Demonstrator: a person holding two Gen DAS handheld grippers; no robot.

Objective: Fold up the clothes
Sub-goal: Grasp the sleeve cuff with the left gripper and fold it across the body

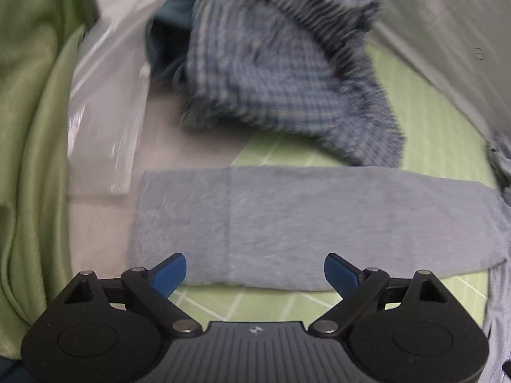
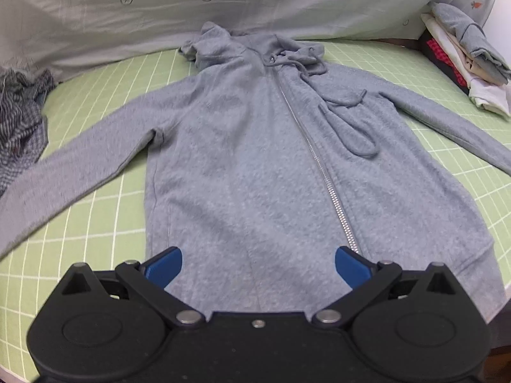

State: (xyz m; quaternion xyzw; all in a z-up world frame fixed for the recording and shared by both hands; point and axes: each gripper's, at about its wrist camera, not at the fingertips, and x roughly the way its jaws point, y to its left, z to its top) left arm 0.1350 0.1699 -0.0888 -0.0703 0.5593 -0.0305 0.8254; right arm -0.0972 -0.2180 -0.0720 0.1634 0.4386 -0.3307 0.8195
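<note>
My left gripper [image 1: 255, 269], fingers spread and empty, hangs over the hoodie sleeve [image 1: 303, 220] lying crosswise just ahead (right gripper [image 2: 258, 266] open too, over the hem).

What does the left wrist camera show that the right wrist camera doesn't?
Only the left wrist view: a clear plastic bag and a green satin cloth. Only the right wrist view: the grey hoodie's zipper, its drawstring, and a stack of folded clothes. Both show the hoodie's sleeve, the plaid shirt and the green grid mat.
</note>
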